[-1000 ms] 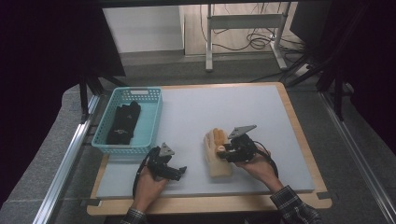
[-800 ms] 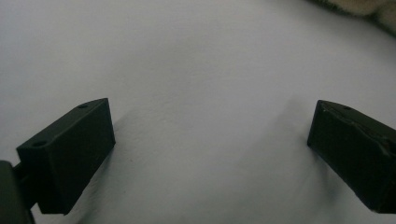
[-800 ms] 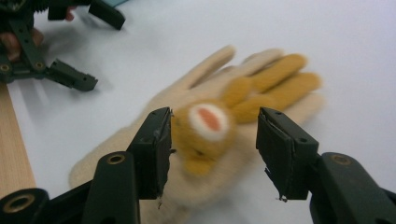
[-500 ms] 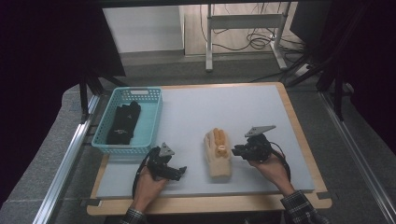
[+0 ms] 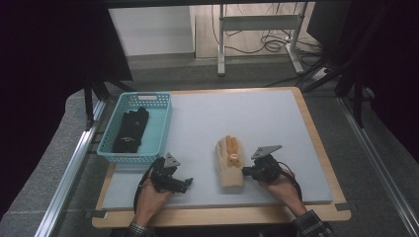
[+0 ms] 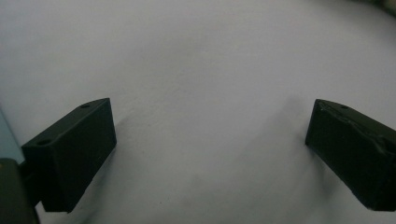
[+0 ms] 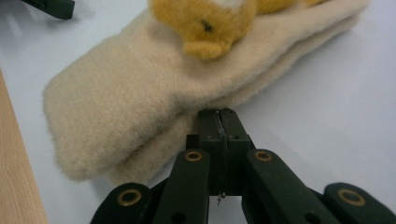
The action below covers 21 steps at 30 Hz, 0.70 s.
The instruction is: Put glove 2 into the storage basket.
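A pair of beige fleece gloves (image 5: 229, 160) lies flat on the grey mat, one on the other, with a yellow plush figure (image 5: 233, 158) on top. My right gripper (image 5: 245, 172) rests low on the mat at the right edge of the gloves' cuff end. Its jaws have just been closing and now stand shut. In the right gripper view the gripper's closed tips (image 7: 222, 116) touch the side of the gloves (image 7: 140, 93) with nothing seen between them. My left gripper (image 5: 185, 183) lies near the front left, open over bare mat (image 6: 210, 56).
A teal basket (image 5: 163, 123) at the left holds black gloves (image 5: 131, 129). The wooden table edge (image 5: 316, 133) frames the grey mat. A metal rail (image 5: 74, 163) runs along the left side. The left gripper's jaw (image 7: 51, 5) shows beyond the gloves.
The right hand drew away from the gloves to the right, then came down toward the front beside their cuff end. Its jaws went from open to shut. The left hand stayed put.
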Each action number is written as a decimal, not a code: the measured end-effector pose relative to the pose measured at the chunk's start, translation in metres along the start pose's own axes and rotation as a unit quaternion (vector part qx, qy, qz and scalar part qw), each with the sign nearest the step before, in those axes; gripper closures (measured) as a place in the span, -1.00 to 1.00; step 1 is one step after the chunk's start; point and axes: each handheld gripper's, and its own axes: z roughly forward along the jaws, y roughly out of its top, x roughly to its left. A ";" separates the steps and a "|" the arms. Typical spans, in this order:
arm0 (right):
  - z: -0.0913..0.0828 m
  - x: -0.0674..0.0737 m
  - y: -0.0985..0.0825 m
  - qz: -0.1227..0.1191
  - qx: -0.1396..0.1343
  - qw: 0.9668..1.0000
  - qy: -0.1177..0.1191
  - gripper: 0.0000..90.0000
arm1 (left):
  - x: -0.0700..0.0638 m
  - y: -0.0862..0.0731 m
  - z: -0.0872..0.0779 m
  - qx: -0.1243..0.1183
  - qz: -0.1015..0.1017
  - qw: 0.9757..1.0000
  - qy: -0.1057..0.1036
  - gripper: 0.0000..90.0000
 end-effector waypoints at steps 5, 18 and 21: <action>0.008 0.008 0.002 -0.004 -0.002 1.000 0.009 0.97 | 0.001 -0.001 -0.001 0.002 0.002 1.000 0.010 -0.98; 0.034 0.029 0.023 -0.030 -0.004 0.999 0.014 0.96 | 0.010 -0.006 -0.004 -0.007 0.002 1.000 0.017 -1.00; 0.039 0.032 0.027 -0.035 -0.005 0.999 0.013 0.96 | 0.012 -0.006 -0.003 -0.004 -0.002 1.000 0.012 -1.00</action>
